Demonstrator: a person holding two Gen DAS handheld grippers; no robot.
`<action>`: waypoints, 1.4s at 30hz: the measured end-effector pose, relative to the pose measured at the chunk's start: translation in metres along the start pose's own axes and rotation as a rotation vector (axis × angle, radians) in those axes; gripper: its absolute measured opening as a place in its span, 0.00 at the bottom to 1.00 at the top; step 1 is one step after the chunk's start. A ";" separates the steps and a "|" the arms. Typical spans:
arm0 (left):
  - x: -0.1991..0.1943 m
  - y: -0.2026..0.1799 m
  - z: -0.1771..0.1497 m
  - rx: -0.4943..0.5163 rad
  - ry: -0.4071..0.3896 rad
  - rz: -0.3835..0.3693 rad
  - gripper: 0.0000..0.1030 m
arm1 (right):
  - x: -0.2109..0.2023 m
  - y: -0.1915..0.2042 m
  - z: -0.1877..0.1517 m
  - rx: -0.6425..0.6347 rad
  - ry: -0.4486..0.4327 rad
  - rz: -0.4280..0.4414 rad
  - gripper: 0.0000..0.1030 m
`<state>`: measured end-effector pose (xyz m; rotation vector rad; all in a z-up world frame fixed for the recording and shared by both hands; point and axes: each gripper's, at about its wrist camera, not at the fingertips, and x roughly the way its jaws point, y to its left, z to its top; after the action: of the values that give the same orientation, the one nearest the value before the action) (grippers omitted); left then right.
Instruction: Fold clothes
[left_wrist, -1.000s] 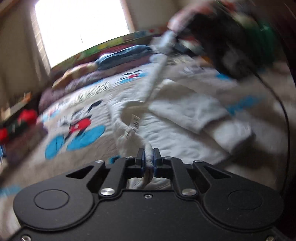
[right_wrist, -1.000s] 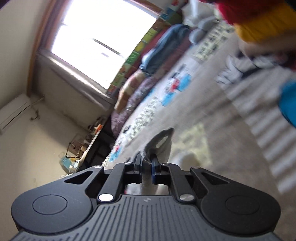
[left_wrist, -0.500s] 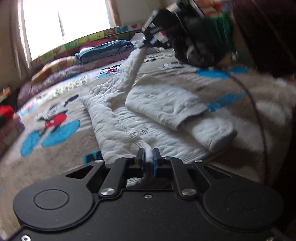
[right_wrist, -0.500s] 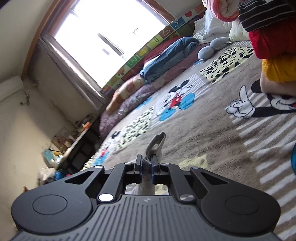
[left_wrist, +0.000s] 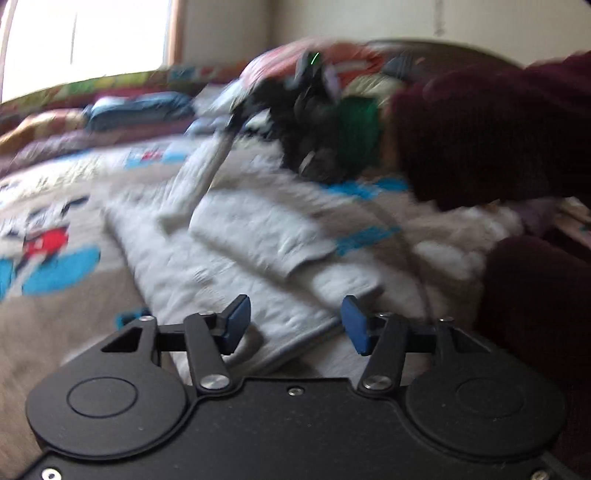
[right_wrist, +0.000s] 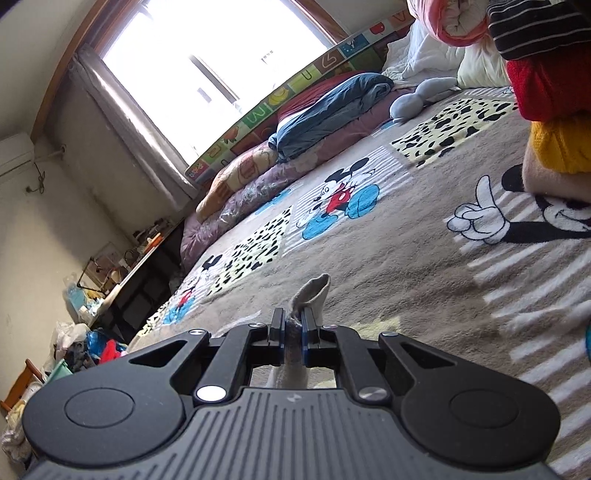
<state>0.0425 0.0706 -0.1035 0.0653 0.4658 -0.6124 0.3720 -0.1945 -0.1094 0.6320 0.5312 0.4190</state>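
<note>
Cartoon-mouse printed beige fleece blanket (right_wrist: 406, 266) covers the bed, and the white quilted garment (left_wrist: 229, 266) lies spread on it with a sleeve folded across. One end of the garment rises to the right gripper (left_wrist: 236, 118), whose closed fingers pinch a strip of the white fabric. The left gripper (left_wrist: 295, 325) has just been opening; its blue pads (left_wrist: 238, 321) stand apart over the garment's hem, pressing nothing.
</note>
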 end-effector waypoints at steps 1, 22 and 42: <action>-0.007 0.004 0.003 0.006 -0.026 -0.006 0.39 | 0.000 -0.001 0.000 -0.001 0.001 0.000 0.10; 0.095 0.071 0.012 0.150 0.140 0.126 0.21 | -0.033 -0.029 -0.020 0.142 0.015 -0.025 0.09; 0.094 0.073 0.014 0.173 0.138 0.113 0.21 | -0.094 0.012 -0.081 0.488 -0.035 0.197 0.08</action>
<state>0.1572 0.0768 -0.1376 0.2976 0.5382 -0.5383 0.2488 -0.1989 -0.1252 1.1660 0.5430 0.4656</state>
